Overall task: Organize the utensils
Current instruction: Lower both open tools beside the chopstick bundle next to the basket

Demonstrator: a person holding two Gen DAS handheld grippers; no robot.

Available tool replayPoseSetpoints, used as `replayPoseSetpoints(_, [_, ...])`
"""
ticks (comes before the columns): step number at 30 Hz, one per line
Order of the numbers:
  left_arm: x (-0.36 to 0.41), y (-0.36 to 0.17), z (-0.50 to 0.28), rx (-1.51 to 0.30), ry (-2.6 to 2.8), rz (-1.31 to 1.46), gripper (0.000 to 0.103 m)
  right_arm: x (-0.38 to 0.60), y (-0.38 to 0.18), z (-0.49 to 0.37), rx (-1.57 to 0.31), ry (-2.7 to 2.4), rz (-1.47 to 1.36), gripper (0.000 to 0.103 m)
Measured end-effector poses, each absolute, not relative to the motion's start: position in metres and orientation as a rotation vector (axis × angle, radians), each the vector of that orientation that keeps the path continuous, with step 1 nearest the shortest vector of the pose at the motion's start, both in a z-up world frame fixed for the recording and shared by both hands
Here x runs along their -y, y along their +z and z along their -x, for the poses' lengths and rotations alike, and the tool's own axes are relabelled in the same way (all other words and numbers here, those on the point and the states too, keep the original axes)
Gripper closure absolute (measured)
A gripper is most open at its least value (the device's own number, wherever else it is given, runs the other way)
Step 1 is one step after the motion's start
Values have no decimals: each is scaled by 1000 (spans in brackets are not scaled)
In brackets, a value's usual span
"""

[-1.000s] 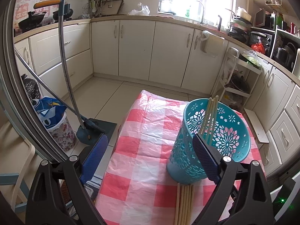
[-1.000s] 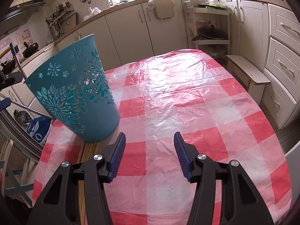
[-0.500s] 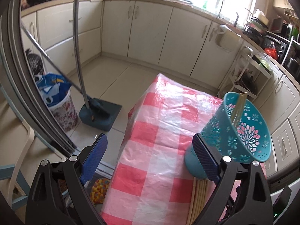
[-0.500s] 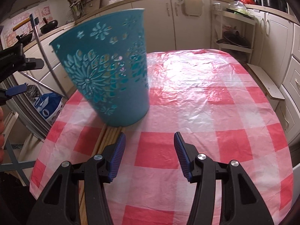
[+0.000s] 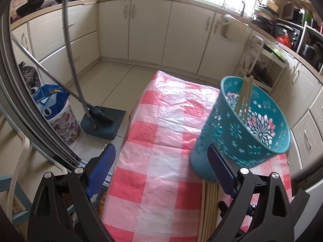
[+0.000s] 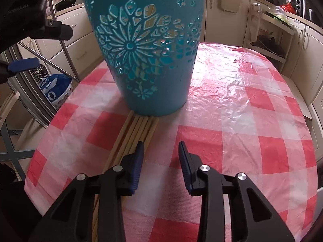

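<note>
On left wrist view: left gripper (image 5: 161, 174) jaws wide, empty, hovering over table (image 5: 153, 141) edge. Loose chopsticks (image 5: 210, 207) lie just under right-hand pad, long axis along finger line, far ends touching teal basket (image 5: 242, 133); a few sticks already stand inside.

Right wrist view: right gripper (image 6: 161, 165) jaws moderately open, empty. Chopsticks (image 6: 135, 137) sit just left of gap, partly under left pad, axis running toward basket (image 6: 149, 56). Right gripper judged nearer; small leftward shift needed.

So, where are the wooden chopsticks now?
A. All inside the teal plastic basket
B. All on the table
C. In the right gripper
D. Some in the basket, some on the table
D: a few wooden chopsticks stand in the teal plastic basket, while a row of chopsticks lies on the checked tablecloth.
</note>
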State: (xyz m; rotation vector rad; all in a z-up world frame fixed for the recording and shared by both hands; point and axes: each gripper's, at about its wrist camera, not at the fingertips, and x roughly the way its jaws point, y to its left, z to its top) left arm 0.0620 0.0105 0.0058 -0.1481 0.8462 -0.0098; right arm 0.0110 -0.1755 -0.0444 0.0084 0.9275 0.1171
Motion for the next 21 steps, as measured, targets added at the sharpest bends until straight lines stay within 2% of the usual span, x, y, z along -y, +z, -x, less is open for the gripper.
replayPoseSetpoints(8, [-1,6,-56,-852,-45,112,15,168,-49,-13,-936,96,20,69])
replayPoseSetpoints(11, [-2,7,-56,-853,-49,109,15,167,-49,-13,-934,96,32,72])
replayPoseSetpoints(13, [-2,7,-56,-853,-47,108,15,166,-48,-11,-933,90,38,83])
replayPoseSetpoints(16, [-4,5,-57,-859,-46,106,15,170,-48,-11,-935,82,42,91])
replayPoseSetpoints(21, [-7,0,-58,-869,-40,90,15,179,-48,-11,-939,63,38,93])
